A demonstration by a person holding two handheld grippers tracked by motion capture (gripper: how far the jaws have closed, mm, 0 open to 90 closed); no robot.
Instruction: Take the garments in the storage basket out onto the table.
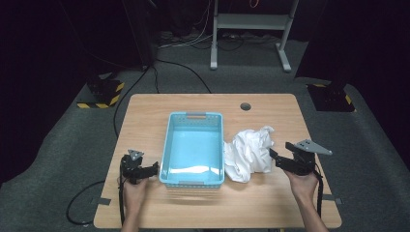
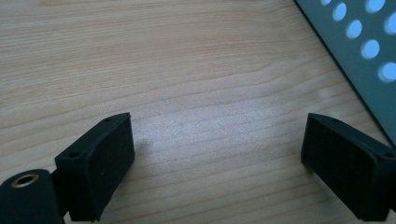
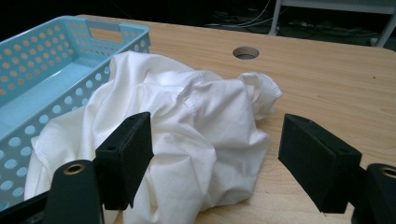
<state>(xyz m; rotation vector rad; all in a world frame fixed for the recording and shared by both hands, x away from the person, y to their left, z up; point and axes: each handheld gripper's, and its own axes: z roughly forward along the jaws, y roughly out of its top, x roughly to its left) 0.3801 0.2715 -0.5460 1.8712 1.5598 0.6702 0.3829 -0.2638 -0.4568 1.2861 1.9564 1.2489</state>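
Lying crumpled at centre right of the high view, the white cloth (image 1: 249, 153) touches the blue basket (image 1: 193, 145) on the worktop (image 1: 270, 203); the right gripper (image 1: 274, 158) gapes beside it, the left gripper (image 1: 155, 168) gapes empty.

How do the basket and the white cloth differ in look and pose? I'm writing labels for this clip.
The basket is light blue, rigid, rectangular and perforated; the white cloth is soft and crumpled in a heap. The basket stands open and empty; the cloth lies outside, against its right wall. Both rest on the wooden table.
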